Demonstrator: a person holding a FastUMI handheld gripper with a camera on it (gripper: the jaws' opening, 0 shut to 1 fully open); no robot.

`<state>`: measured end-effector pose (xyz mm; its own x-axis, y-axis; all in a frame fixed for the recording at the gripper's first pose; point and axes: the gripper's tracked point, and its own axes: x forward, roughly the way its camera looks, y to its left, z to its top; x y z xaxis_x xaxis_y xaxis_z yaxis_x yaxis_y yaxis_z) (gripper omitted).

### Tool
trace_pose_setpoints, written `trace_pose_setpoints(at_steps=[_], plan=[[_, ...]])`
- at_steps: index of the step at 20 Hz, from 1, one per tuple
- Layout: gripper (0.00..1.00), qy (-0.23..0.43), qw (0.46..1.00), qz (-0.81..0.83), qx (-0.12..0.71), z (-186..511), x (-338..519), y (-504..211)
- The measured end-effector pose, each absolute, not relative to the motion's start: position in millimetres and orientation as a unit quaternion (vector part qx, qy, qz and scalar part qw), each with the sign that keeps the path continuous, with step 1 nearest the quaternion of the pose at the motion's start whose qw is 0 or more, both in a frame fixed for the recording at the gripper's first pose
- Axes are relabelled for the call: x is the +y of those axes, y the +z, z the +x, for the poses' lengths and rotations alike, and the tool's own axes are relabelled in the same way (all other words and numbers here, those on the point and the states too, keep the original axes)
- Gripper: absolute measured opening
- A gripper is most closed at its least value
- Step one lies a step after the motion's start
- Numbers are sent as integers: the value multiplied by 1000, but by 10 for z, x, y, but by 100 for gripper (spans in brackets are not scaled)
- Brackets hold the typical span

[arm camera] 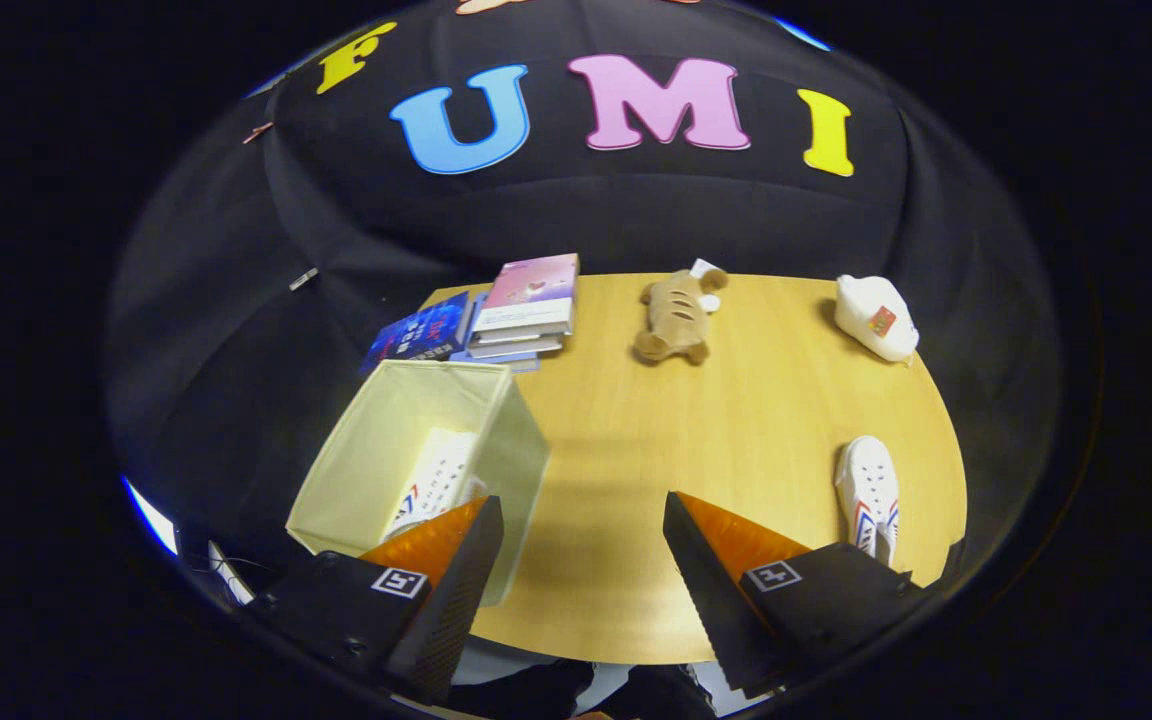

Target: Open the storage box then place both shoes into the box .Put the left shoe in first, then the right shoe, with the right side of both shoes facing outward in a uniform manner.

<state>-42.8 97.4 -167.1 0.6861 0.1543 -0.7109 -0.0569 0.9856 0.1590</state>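
Gripper view: tool [581,530] open, one shoe [436,480] boxed, one shoe [869,492] out.

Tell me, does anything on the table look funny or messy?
Nothing is spilled or broken. One white canvas shoe is already in the open pale-yellow fabric box, but its partner, the other white shoe, lies alone on the wooden table. The tool is open, holding nothing.

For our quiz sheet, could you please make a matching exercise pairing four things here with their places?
1. box
2. shoe on the table
3. plush toy
4. books

a. beside the right finger
b. far side, beyond the box
c. by the left finger, a shoe inside
d. far side, mid-table

Pairs: 1-c, 2-a, 3-d, 4-b. The tool is open, holding nothing.
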Motion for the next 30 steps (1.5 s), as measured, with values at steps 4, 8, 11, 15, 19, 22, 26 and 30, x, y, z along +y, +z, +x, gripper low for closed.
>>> trace_pose_setpoints(at_steps=[4, 8, 11, 15, 19, 22, 26, 30], plan=[[99, 2, 913, 69, 403, -574, 130, -1788], [99, -55, 900, 71, 426, -739, -706, -2039], [99, -84, 892, 74, 437, -833, -1216, -2210], [99, -100, 883, 54, 455, -903, -1762, -2471], [99, -99, 869, 36, 484, -939, -2148, -2810], [99, -101, 852, 26, 513, -976, -2399, -3090], [100, -91, 833, 49, 544, -982, -2453, -3373], [98, -71, 831, 47, 549, -836, -2381, -3525]])
